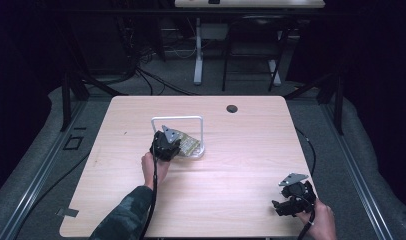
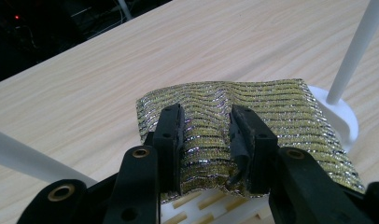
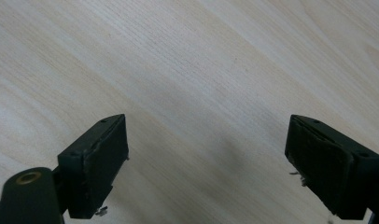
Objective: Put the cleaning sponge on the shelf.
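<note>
Fabric with gold and silver stripes (image 2: pixel 253 112) lies near the centre of the high view, on the base of a white rack (image 1: pixel 200 131) whose thin frame stands upright over it. In the left gripper view the left gripper (image 2: pixel 206 140) has its two black jaws pressed in on the cloth, so that a raised fold is pinched between them; the weave bunches up there. I judge that the pinch is made from above because a flat, soft cloth gives no edge to take, and a fold gives the pads something to hold. The rack's slatted white base shows under the cloth at the bottom of that view, and one white post rises at the upper right.

At the lower right of the high view the right gripper (image 1: pixel 292 198) rests low near the corner of the wooden table (image 1: pixel 241 185), well apart from the rack. Its jaws stand wide apart with only bare wood between them. It seems to wait there so that it does not block the left hand (image 1: pixel 155 167).
</note>
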Demonstrator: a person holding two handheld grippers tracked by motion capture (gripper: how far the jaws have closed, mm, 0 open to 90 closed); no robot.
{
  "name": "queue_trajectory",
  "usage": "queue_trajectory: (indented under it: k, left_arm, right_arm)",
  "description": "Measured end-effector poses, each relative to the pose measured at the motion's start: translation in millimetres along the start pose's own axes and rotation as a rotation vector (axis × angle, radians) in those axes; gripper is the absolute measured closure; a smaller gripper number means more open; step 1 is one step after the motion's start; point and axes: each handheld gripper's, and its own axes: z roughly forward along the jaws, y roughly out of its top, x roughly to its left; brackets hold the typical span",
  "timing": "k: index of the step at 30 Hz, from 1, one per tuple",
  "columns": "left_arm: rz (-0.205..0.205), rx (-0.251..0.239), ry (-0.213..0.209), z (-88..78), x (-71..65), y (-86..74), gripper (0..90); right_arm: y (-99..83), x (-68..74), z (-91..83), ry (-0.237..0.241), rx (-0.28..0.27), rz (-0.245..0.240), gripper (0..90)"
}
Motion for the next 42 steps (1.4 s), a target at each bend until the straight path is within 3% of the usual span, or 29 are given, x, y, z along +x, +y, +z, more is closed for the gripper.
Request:
queue_trajectory:
  k: [3,4,5,12,19,22,27,35,42]
  left_arm:
    - [0.001,0.001,-0.005,1.9,-1.0,-0.5,66.4]
    - [0.001,-0.001,-0.009,2.1,-1.1,-0.6,78.6]
    - [-0.003,-0.006,-0.011,2.1,-1.4,-1.3,79.6]
    - [0.015,0.036,-0.044,7.2,-6.1,-4.2,76.4]
    - [-0.006,0.026,-0.057,0.9,-5.5,1.4,64.8]
    - [-0.004,0.015,-0.084,-6.9,-4.8,4.5,62.1]
    - [0.013,0.035,-0.143,-19.7,-3.5,8.2,56.0]
    - [0.011,0.019,-0.223,-49.9,-4.8,12.3,35.0]
    - [0.027,0.007,-0.23,-70.2,-0.7,12.1,20.0]
  right_arm:
    - [-0.1,-0.2,0.5,0.001,0.001,-0.002,12.7]
    - [-0.1,-0.2,0.8,0.003,0.002,-0.001,12.7]
    - [-0.2,-0.2,1.3,0.004,0.0,0.0,12.7]
    - [-0.1,-0.1,0.5,0.001,0.002,-0.006,12.7]
    - [0.0,-0.1,1.0,0.001,0.002,-0.005,12.6]
    - [0.1,0.2,0.3,0.003,-0.005,-0.005,12.6]
    - [0.1,0.2,0.0,0.003,-0.004,-0.005,12.6]
    - [0.5,1.9,0.2,0.004,-0.005,-0.01,12.6]
    - [0.8,2.8,-0.4,-0.002,-0.004,-0.017,12.6]
